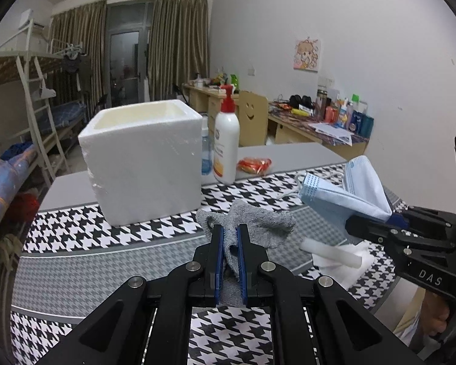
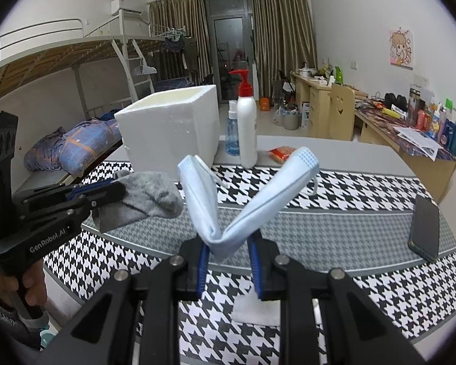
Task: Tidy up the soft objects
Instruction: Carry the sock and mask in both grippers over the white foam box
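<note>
white foam box (image 1: 143, 164), interior hidden

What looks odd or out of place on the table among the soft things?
A black phone lies on the houndstooth cloth, hard among soft items. The face mask in the right gripper is pinched at its middle, folded into a V.

on the side of the right gripper (image 1: 393, 217), seen from the left wrist view, the white letters "das" are printed on its black body. on the side of the left gripper (image 2: 106, 190), seen from the right wrist view, "genrobot.ai" is printed in white on the black body. print is carried on the label of the white pump bottle (image 1: 226, 149), but it is too blurred to be read.
</note>
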The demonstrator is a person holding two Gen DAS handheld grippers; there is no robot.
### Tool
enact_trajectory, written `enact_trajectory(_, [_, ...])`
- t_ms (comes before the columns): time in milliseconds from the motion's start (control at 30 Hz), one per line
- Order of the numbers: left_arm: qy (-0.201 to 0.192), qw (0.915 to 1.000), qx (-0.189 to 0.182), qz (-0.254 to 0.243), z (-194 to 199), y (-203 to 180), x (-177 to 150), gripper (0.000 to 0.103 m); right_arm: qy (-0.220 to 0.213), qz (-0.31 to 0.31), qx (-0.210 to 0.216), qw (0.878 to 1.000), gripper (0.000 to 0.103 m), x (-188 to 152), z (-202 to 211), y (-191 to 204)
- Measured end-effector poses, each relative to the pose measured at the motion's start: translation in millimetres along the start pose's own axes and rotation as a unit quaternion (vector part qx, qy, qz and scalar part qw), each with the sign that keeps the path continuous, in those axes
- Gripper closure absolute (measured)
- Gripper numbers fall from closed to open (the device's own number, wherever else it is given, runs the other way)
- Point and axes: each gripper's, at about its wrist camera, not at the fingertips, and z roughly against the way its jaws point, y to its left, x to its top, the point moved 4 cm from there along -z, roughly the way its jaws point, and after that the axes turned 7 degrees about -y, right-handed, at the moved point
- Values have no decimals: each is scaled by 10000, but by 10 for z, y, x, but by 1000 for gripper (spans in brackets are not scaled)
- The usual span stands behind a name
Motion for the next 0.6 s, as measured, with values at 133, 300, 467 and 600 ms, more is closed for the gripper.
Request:
enact_trajectory(133, [-104,9999,88,4,31,50,72,94,-71,62,24,10000,75,78,0,56])
enact_trajectory(300, [-200,9996,189,-19,48,103,152,94,-145,121,45,9998,75,162,-3,107])
enact_trajectory(467, [-309,9992,253,-68,87,159,243,94,-228,203,66,9995,75,249,-5,146])
enact_trajectory(600, [-417,9986,323,-102,118,200,314,94,-310,239,105,9992,75,326,3,172])
